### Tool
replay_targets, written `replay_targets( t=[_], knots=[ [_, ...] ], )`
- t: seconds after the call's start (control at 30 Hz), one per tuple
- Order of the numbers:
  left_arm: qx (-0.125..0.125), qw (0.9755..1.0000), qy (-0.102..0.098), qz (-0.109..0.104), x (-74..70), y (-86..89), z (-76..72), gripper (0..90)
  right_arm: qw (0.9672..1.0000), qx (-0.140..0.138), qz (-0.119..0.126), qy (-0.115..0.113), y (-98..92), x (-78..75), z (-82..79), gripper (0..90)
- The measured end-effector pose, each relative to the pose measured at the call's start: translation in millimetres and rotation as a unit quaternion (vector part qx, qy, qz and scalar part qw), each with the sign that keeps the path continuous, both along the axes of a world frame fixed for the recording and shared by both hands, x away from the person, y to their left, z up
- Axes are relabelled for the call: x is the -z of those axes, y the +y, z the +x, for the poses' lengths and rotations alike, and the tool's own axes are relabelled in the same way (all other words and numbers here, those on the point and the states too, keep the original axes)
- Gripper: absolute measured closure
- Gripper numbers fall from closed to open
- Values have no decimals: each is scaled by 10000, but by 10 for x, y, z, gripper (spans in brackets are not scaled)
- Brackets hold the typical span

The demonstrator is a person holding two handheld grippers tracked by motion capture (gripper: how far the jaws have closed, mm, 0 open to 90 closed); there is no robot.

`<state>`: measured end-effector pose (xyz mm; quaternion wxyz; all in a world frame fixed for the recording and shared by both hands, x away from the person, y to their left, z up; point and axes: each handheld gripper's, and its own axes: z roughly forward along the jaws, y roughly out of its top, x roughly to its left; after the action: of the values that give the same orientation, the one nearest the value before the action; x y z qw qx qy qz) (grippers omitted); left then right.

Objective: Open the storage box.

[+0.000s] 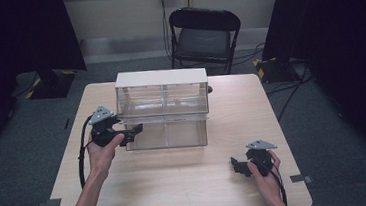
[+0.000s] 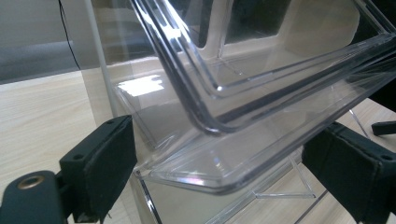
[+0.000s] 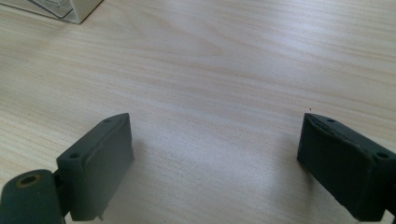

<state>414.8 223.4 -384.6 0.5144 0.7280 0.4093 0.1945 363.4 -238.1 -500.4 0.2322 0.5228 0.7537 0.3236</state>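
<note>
Lower drawer (image 1: 166, 135) pulled out w/ left tool (image 1: 123, 133) open astride its corner; right tool (image 1: 242, 167) open, idle near-right; closing prob. left

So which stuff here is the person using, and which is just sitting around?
In use:
- clear drawer box, lower drawer pulled out
- left claw, open at that drawer's corner

Just there:
- right claw, open over bare table
- black folding chair
- floor cables

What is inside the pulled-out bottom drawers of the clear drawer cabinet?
The pulled-out lower drawers of the clear drawer cabinet look empty through their clear walls, showing only the table beneath. Their rear parts inside the cabinet are hard to make out.
</note>
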Motion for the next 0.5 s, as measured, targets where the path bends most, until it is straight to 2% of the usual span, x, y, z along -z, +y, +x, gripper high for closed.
replay_targets(
  t=[0.5],
  knots=[
    [-13,10000,15,30,2,-1,4,99,10000,0,-1,0,0,0,0,97]
  ],
)
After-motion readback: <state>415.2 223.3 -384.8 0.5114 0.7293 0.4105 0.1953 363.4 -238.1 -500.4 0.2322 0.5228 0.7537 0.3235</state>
